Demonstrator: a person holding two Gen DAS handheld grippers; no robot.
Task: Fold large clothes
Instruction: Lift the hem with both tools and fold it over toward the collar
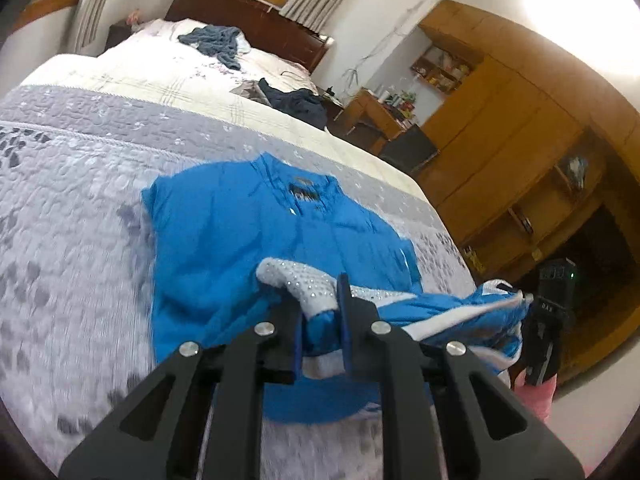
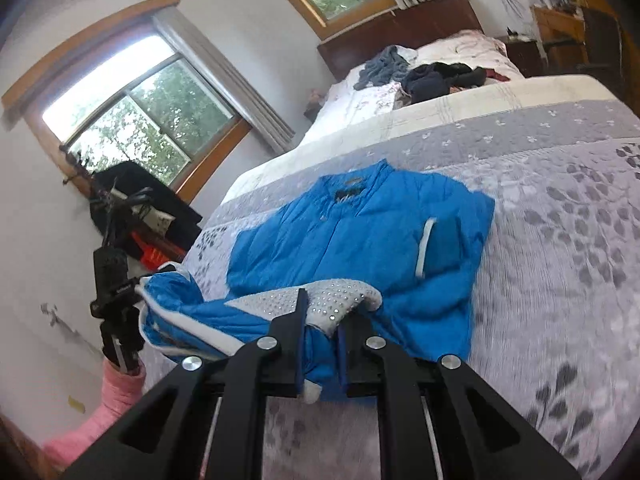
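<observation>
**Both tongs grip the blue jacket's hem**

The left tongs (image 1: 322, 304) are clenched on a fold of the blue jacket (image 1: 248, 240) beside its studded grey panel (image 1: 304, 284). The right tongs (image 2: 324, 312) pinch the same lifted edge beside that panel (image 2: 336, 300). From the left wrist view the right tongs (image 1: 540, 320) show at the sleeve end, above a pink sleeve (image 1: 534, 394). The jacket's body lies flat on the grey quilt (image 1: 72, 220) of the bed, collar toward the headboard (image 1: 248, 20). Dark clothes (image 2: 432, 78) lie just before the headboard.
</observation>
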